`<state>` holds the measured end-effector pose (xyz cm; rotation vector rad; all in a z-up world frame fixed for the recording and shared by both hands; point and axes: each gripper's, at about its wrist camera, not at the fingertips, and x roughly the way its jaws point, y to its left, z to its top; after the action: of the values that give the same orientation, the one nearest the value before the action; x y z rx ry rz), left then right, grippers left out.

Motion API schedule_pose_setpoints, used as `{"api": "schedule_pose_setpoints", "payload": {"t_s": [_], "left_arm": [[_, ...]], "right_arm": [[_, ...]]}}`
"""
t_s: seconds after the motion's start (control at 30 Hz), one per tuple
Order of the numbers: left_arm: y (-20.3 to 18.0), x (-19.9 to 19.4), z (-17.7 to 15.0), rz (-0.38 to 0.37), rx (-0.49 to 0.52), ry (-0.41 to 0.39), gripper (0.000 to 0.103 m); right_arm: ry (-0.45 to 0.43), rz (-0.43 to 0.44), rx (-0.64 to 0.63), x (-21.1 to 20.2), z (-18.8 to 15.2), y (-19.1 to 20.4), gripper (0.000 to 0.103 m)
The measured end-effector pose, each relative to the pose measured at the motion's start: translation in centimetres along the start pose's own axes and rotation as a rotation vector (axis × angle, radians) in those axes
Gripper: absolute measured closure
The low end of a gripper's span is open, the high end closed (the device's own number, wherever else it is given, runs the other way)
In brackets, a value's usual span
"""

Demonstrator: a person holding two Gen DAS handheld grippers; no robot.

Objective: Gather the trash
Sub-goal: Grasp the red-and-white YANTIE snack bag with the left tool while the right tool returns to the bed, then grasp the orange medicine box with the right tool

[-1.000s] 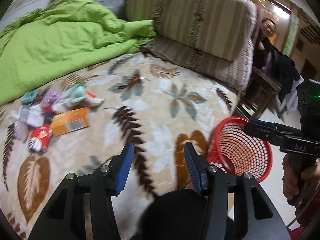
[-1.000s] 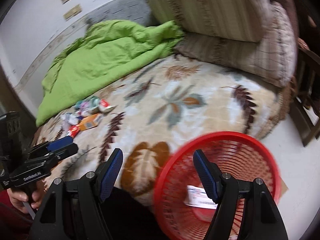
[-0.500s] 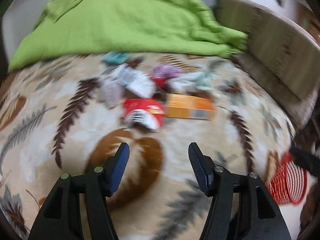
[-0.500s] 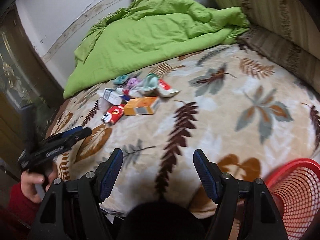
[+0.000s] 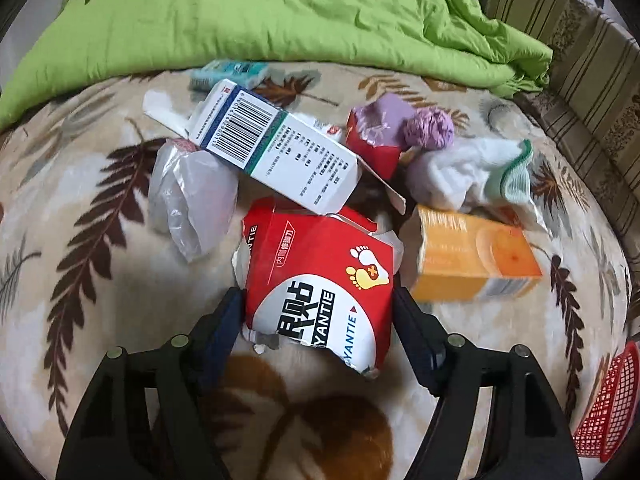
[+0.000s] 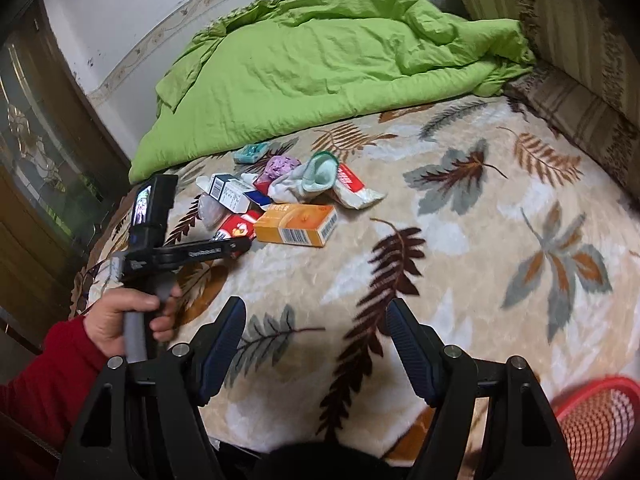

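Trash lies heaped on the bed. Left gripper [image 5: 318, 312] has wide jaws straddling the torn red box [image 5: 318, 280]; closing may crush it or snag the blanket beneath. Right gripper [image 6: 316, 340] hangs wide and empty, red basket [image 6: 596, 424] beside it.

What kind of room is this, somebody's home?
Most likely a bedroom in a home. A rumpled green quilt lies on a leaf-patterned blanket spread over a bed, with striped cushions along one side. Empty cartons and wrappers are scattered on the blanket, and a red mesh basket waits at its edge.
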<state>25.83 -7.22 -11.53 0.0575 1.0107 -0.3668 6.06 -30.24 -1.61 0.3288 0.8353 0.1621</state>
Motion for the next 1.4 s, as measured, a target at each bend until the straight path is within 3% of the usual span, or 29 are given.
{"api": "schedule_pose_setpoints", "payload": {"t_s": [0.13, 0.2, 0.37, 0.5, 0.57, 0.67, 0.77, 0.87, 1.13, 1.17, 1.2, 1.4], "left_arm": [[0.7, -0.5, -0.3, -0.014, -0.020, -0.029, 0.061], [0.9, -1.3, -0.7, -0.028, -0.029, -0.031, 0.077], [1.3, -4.3, -3.2, -0.063, -0.020, -0.044, 0.078], [1.5, -6.4, -5.5, -0.087, -0.014, -0.061, 0.078], [1.6, -7.1, -6.2, -0.104, -0.016, -0.070, 0.078], [1.8, -7.8, -6.9, -0.094, -0.004, -0.084, 0.078], [2.4, -8.1, -7.4, -0.097, -0.015, -0.087, 0.078], [2.9, -8.1, -7.8, -0.104, -0.031, -0.087, 0.078], [3.9, -8.6, -8.5, -0.093, -0.068, -0.105, 0.078], [4.0, -8.7, -8.6, -0.088, -0.072, -0.109, 0.078], [4.1, -8.9, -8.8, -0.082, -0.075, -0.115, 0.078], [3.5, -10.5, -10.5, 0.033, -0.094, -0.192, 0.078]], "right_arm": [[0.025, 0.044, -0.031, 2.6, 2.2, 0.5, 0.026], [0.037, 0.066, -0.045, 4.2, 3.4, 0.9, 0.026], [0.085, 0.114, -0.093, 9.7, 6.8, 1.7, 0.026], [0.139, 0.104, -0.113, 14.7, 8.7, 1.7, 0.026], [0.134, 0.058, -0.114, 16.8, 9.4, 1.3, 0.026], [0.194, 0.087, -0.061, 19.1, 9.6, 0.4, 0.026], [0.229, 0.164, -0.044, 18.9, 8.3, 1.0, 0.026], [0.265, 0.208, -0.109, 18.0, 6.1, 3.1, 0.026], [0.221, 0.028, -0.316, 18.3, 4.5, 7.1, 0.026], [0.221, 0.012, -0.324, 18.8, 4.4, 7.4, 0.030], [0.229, 0.005, -0.329, 19.0, 4.1, 7.7, 0.052], [0.142, -0.057, -0.273, 15.9, 2.2, 8.6, 0.052]]}}
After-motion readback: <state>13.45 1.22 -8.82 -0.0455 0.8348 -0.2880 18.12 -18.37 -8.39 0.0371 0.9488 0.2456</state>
